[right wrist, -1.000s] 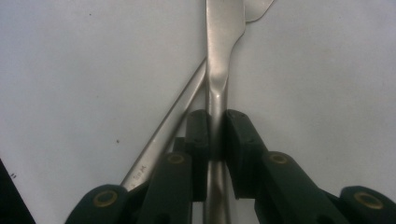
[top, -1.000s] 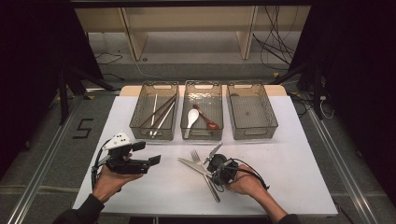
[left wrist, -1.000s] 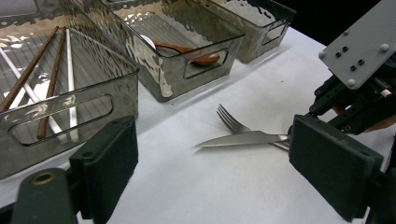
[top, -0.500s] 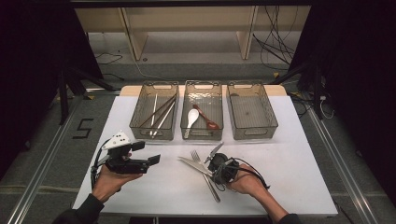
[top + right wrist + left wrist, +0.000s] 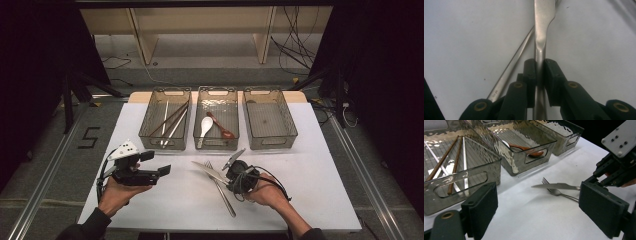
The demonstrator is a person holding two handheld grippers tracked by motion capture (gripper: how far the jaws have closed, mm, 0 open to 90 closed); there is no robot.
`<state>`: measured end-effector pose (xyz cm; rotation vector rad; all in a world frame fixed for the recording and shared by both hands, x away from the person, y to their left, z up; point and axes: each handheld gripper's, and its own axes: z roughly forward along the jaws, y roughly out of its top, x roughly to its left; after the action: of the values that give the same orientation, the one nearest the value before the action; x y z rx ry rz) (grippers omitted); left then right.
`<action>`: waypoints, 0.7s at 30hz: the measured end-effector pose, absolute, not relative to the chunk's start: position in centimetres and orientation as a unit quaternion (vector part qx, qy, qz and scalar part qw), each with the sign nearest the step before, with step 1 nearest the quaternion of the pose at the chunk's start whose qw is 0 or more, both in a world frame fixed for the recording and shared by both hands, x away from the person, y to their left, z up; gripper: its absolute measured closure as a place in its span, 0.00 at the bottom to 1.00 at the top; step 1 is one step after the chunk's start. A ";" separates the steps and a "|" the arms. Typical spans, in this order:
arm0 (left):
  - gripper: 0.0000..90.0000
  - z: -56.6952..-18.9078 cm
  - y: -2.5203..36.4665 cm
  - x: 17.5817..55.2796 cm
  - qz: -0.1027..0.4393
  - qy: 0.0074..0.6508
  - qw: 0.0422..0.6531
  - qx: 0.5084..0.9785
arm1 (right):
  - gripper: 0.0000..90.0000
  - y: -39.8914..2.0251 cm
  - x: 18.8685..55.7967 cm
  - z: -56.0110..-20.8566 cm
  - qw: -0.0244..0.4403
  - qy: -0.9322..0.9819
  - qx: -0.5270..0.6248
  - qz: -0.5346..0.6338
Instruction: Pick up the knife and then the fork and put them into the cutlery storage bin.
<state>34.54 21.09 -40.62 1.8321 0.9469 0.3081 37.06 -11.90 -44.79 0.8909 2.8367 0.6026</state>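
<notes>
Spreading across most of the high view, the white table (image 5: 300, 195) carries everything else. Along its far edge stand three clear bins side by side: the left bin (image 5: 149, 127) holds chopsticks (image 5: 170, 121), some brown and some pale; the middle bin (image 5: 216, 97) holds a white spoon (image 5: 205, 126) and a brown spoon (image 5: 221, 126) lying next to each other; the right bin (image 5: 286, 117) has nothing visible in it.

Nearer the person, two hands come in from the bottom edge. The left gripper (image 5: 162, 166) sits in the left hand above the table's left front part, well apart from the cutlery. In its own view its two black pads stand wide apart with only bare table between them, and it points toward the knife and fork. The right gripper (image 5: 229, 176) is held low at the table's front centre, with a cable looping behind it over the right hand (image 5: 265, 187).

The knife (image 5: 209, 170) lies at the front centre, its blade pointing left, crossing the fork (image 5: 220, 190). In the right gripper view the jaws are squeezed narrow on the knife's handle (image 5: 540, 52), both pads pressing its sides. The fork's handle (image 5: 511, 71) runs slantwise just beside the left pad, flat on the table and not gripped.
</notes>
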 end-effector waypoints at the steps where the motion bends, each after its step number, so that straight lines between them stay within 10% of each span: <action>1: 0.17 -40.6 21.1 34.5 0.127 0.392 0.504 0.759 | 0.90 -12.1 37.1 -44.6 0.055 0.933 0.294 0.202; 21: 0.17 -40.6 21.6 34.7 0.129 0.401 0.514 0.747 | 0.90 -16.1 38.7 -40.8 0.074 0.887 0.349 0.293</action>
<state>34.68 21.58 -40.64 1.7959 0.9638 0.3099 38.69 -16.10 -40.75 1.0484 2.6621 0.8787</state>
